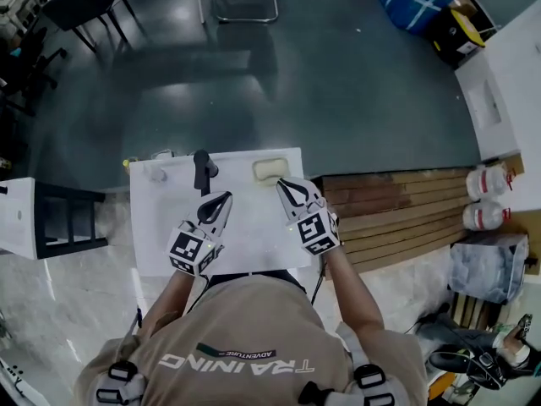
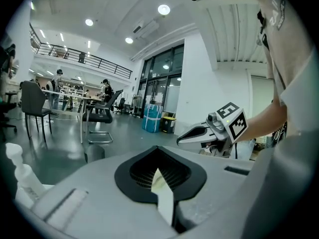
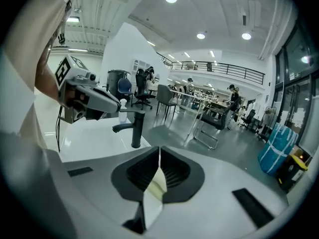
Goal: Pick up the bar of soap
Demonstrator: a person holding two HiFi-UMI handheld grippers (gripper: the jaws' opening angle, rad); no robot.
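Head view is showing a pale bar of soap (image 1: 272, 169), a rectangle with rounded corners. It is lying near the far edge of a smooth white countertop (image 1: 254, 237), to the right of a matte black faucet (image 1: 203, 169). The right gripper (image 1: 285, 183) is pointing at the soap from just beside it, its ribbed black jaws pressing together on nothing. The left gripper (image 1: 225, 198) is sitting near the faucet, jaws likewise meeting and empty. The person's shirt (image 1: 245, 328) is reading "TRAINING" and "ADVENTURE". Slatted wooden boards (image 1: 397, 214) are lying right of the counter.
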